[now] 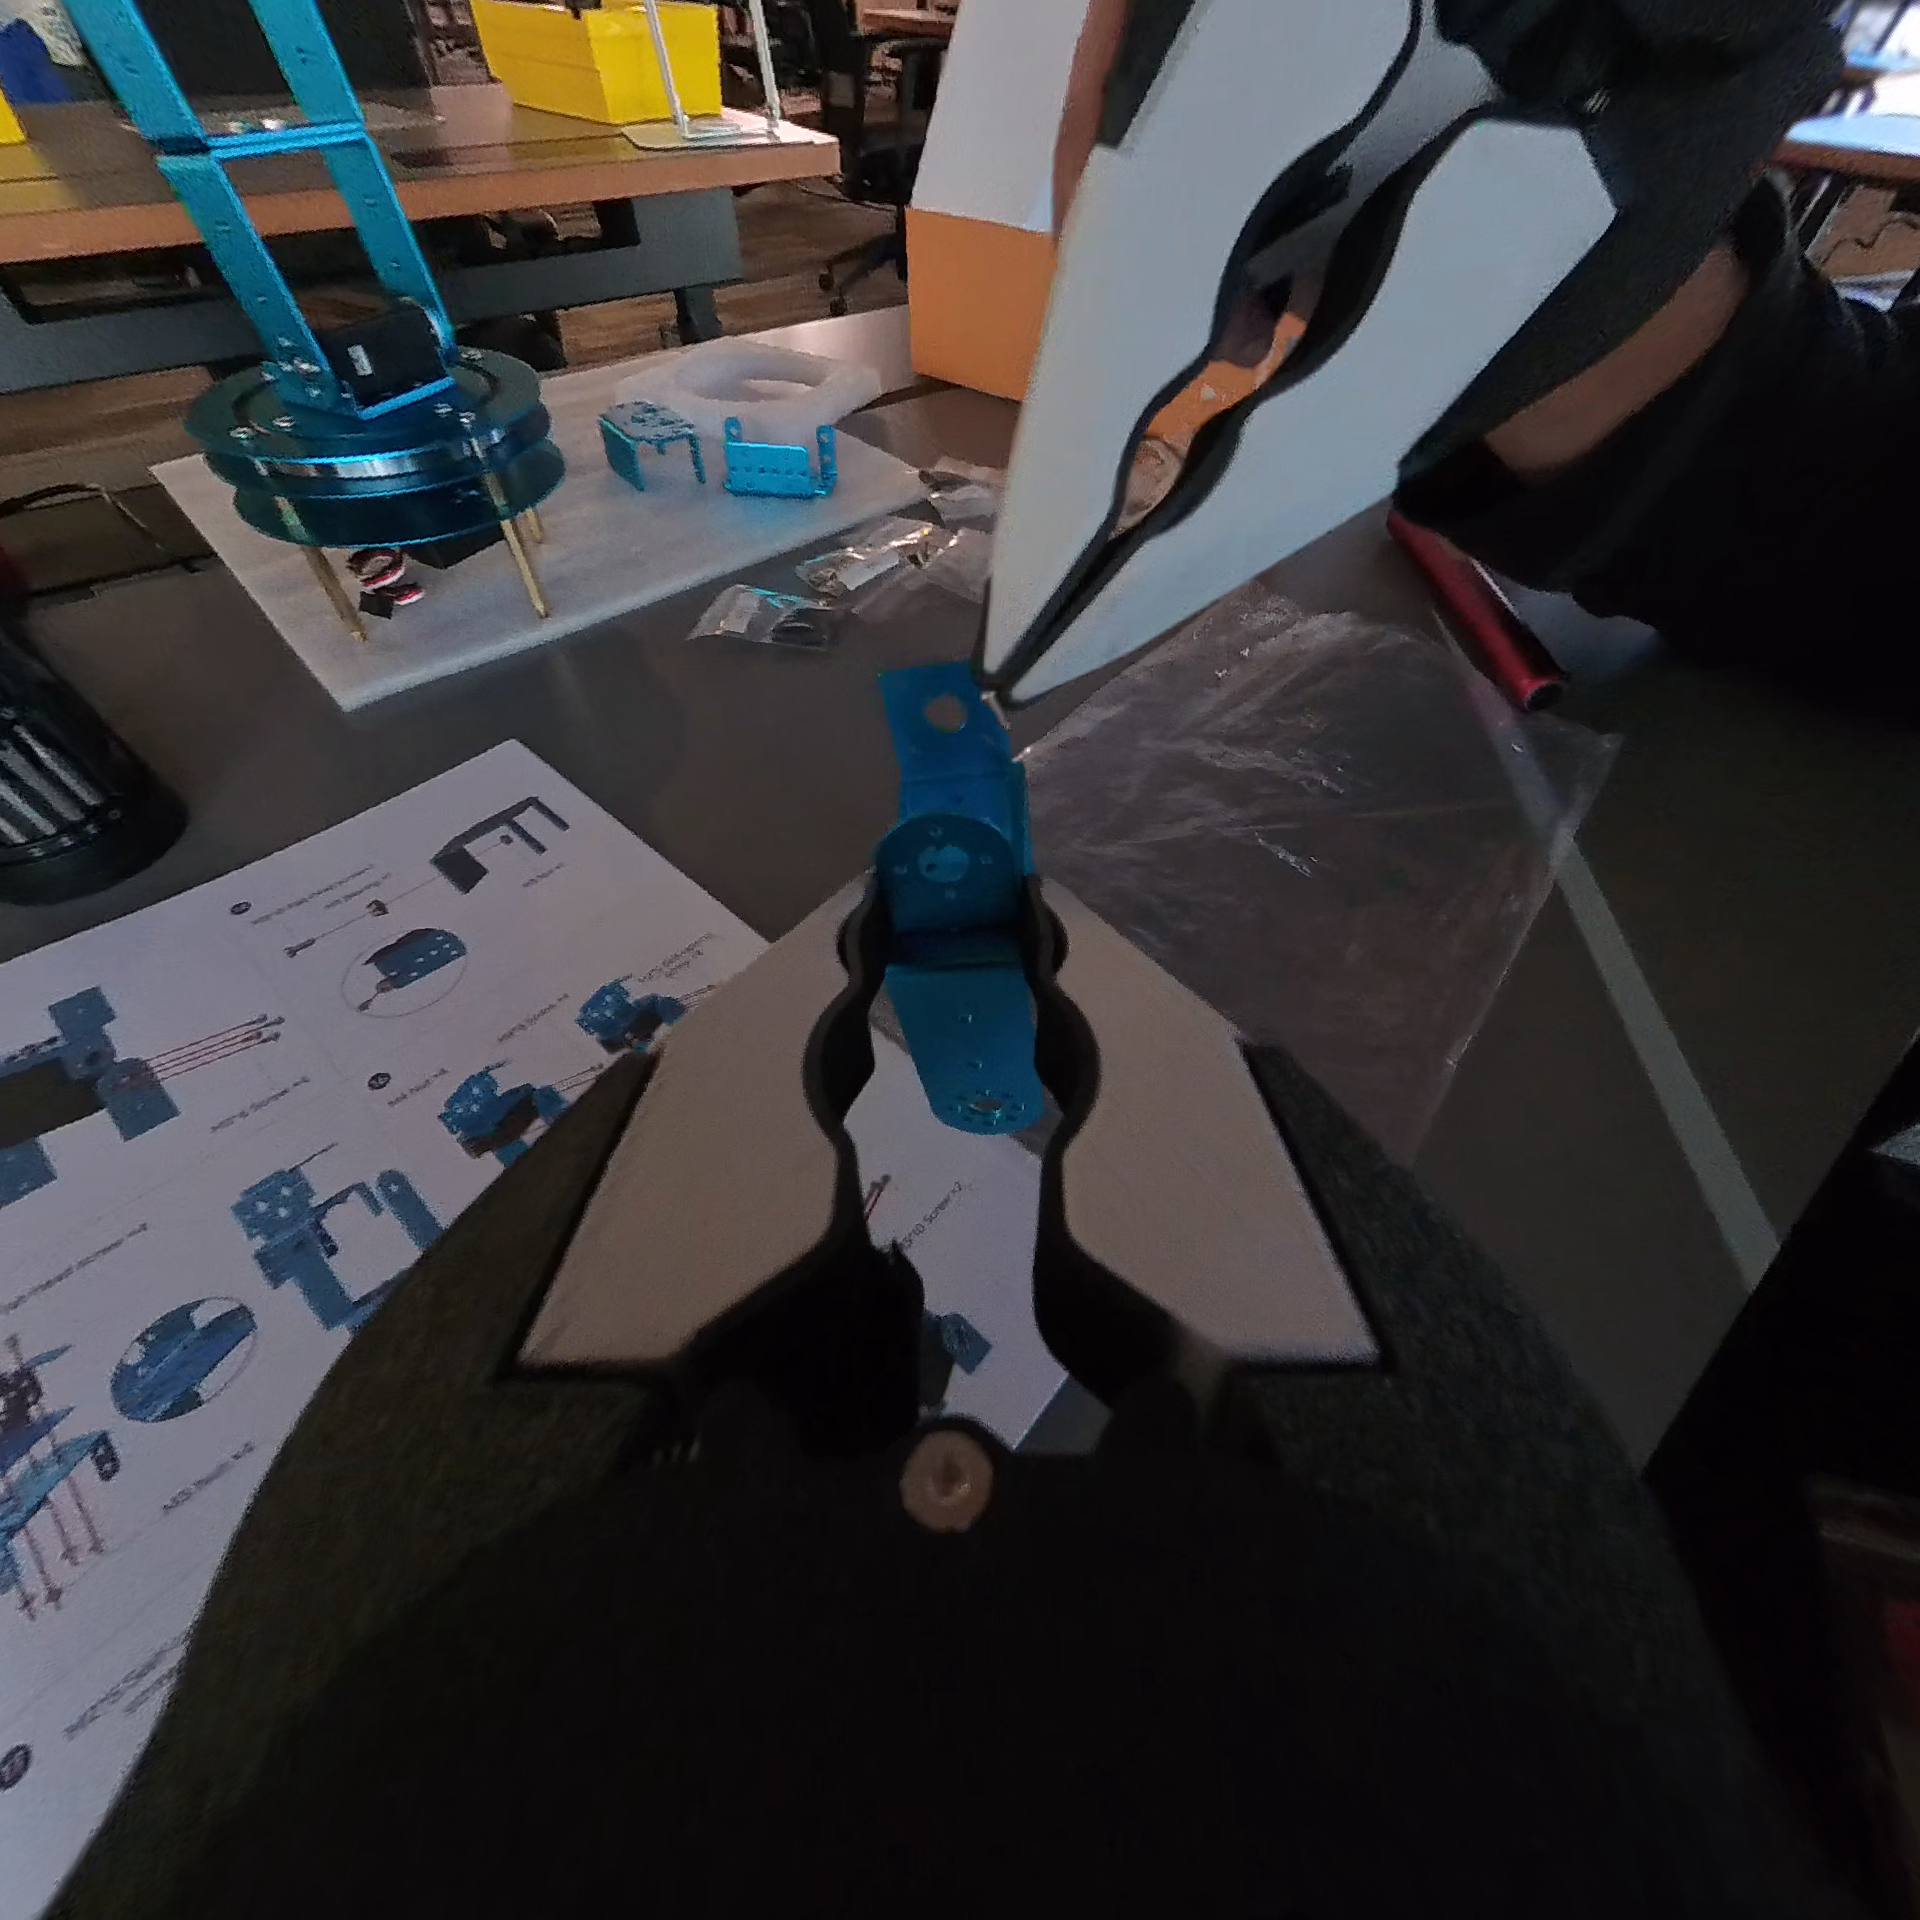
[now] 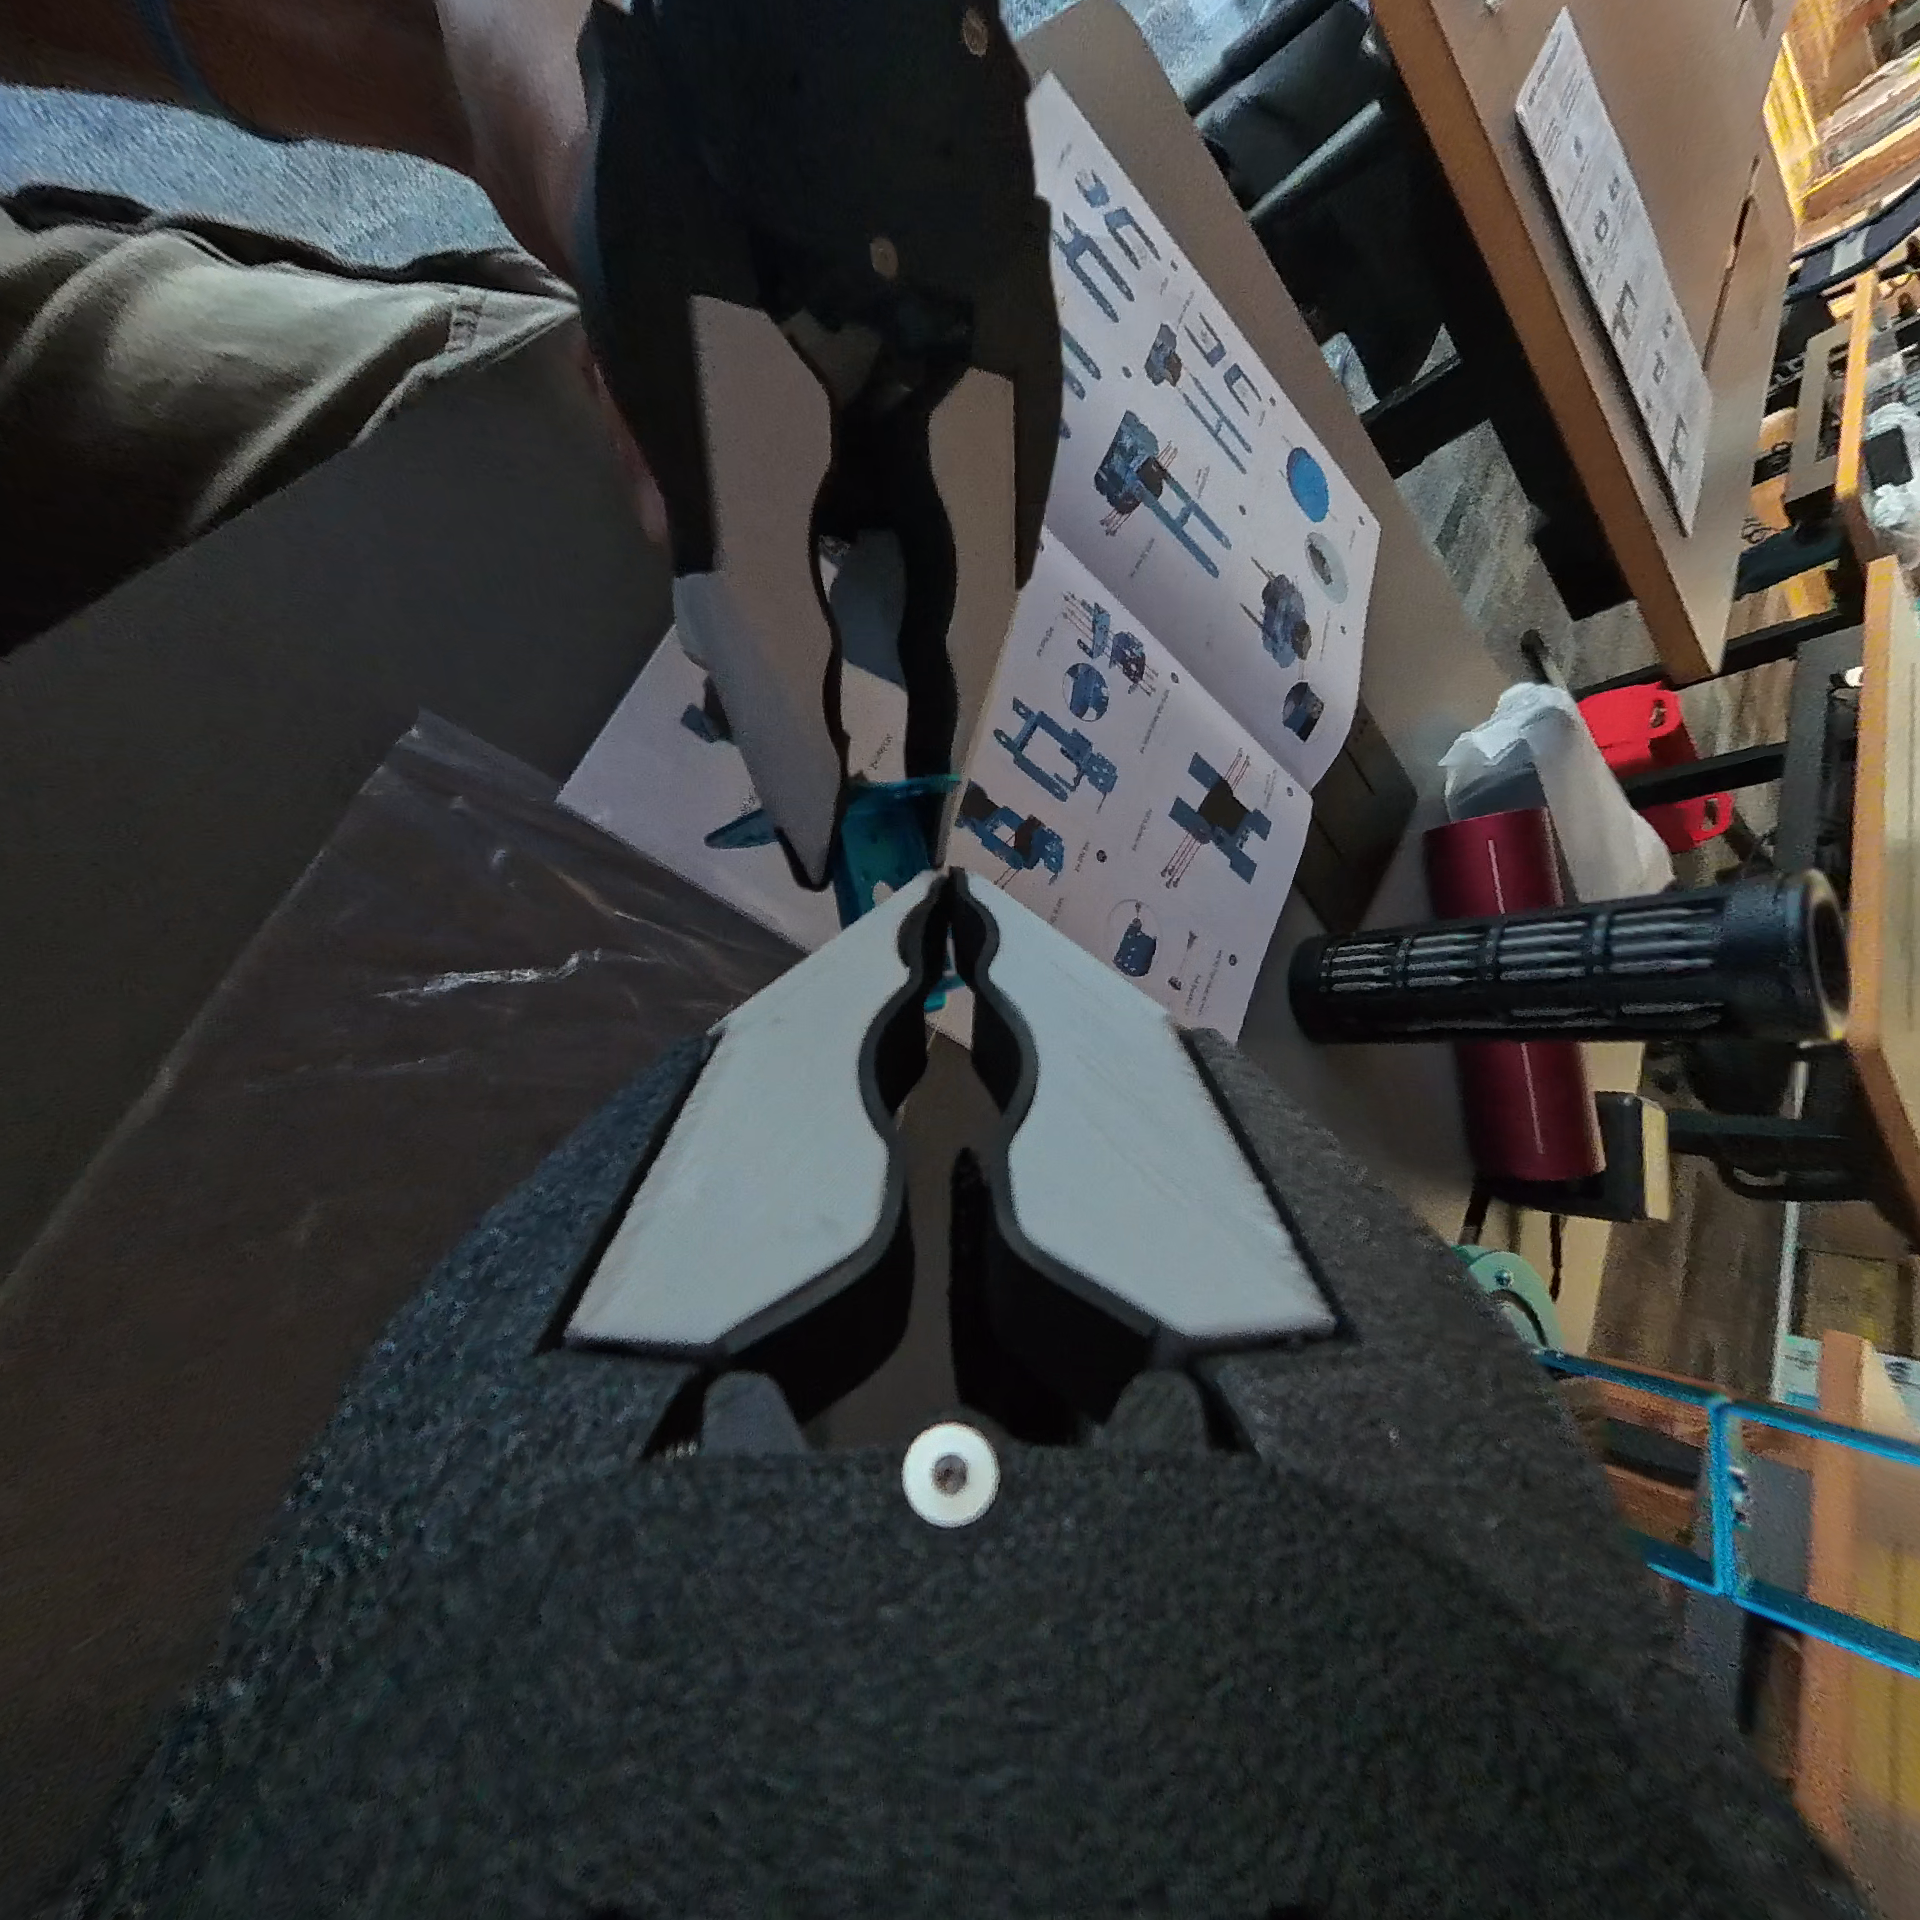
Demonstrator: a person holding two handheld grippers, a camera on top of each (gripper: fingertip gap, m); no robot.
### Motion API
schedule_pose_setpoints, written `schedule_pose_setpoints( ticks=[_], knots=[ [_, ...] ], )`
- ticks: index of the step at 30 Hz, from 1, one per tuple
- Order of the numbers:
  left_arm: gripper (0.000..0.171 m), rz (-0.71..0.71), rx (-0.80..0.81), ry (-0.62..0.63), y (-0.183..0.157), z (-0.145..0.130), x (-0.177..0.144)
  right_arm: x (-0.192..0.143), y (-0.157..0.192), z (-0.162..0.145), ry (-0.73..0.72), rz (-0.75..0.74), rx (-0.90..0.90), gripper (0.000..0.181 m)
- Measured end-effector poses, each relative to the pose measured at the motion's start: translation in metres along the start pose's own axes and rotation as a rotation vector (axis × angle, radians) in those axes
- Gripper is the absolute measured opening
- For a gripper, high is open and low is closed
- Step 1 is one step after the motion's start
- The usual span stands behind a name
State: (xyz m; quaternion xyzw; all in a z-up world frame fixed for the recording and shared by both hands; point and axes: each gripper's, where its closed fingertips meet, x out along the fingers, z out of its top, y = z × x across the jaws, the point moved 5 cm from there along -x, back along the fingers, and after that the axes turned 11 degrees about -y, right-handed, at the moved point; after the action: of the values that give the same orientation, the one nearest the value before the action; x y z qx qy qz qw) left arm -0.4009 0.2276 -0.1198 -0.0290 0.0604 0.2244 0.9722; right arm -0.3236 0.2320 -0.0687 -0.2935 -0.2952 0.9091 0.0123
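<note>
On the grey worktop point(image 1: 644, 717), a half-built blue metal arm on round stacked plates point(image 1: 374, 447) stands at far left beyond a printed white assembly sheet point(image 1: 260, 1039). At centre the left tongs point(image 1: 951, 914) clamp a bent blue anodised metal bracket point(image 1: 956, 821) aloft. At right the right tongs point(image 1: 1003, 696), tips pinched together on what looks like a tiny screw at the bracket's upper edge, above a clear plastic bag point(image 1: 1299, 831), would seemingly do best steady and square to the hole.
</note>
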Motion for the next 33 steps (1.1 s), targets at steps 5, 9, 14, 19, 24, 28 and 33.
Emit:
schedule_pose_setpoints(
  ticks=[5,9,14,19,24,28,33],
  knots=[
    [0.025,-0.008,0.055,0.029,-0.008,0.0,0.002,0.011,0.009,-0.003,0.07,0.0,-0.065,0.0],
    [0.025,-0.003,0.089,0.053,-0.012,-0.001,0.003,0.018,0.014,-0.007,0.094,0.021,-0.078,0.0],
    [0.025,-0.001,0.098,0.059,-0.011,-0.001,0.003,0.017,0.013,-0.011,0.099,0.037,-0.047,0.0],
    [0.025,-0.002,0.105,0.066,-0.012,-0.002,0.004,0.019,0.015,-0.014,0.118,0.04,-0.065,0.0],
    [0.025,0.002,0.122,0.081,-0.013,-0.004,0.006,0.021,0.017,-0.017,0.133,0.053,-0.065,0.0],
    [0.025,0.003,0.128,0.082,-0.013,-0.004,0.005,0.019,0.014,-0.014,0.116,0.027,-0.069,0.0],
    [0.025,-0.001,0.13,0.073,-0.012,-0.004,0.005,-0.001,-0.003,-0.003,0.02,-0.009,0.046,0.0]
  ],
)
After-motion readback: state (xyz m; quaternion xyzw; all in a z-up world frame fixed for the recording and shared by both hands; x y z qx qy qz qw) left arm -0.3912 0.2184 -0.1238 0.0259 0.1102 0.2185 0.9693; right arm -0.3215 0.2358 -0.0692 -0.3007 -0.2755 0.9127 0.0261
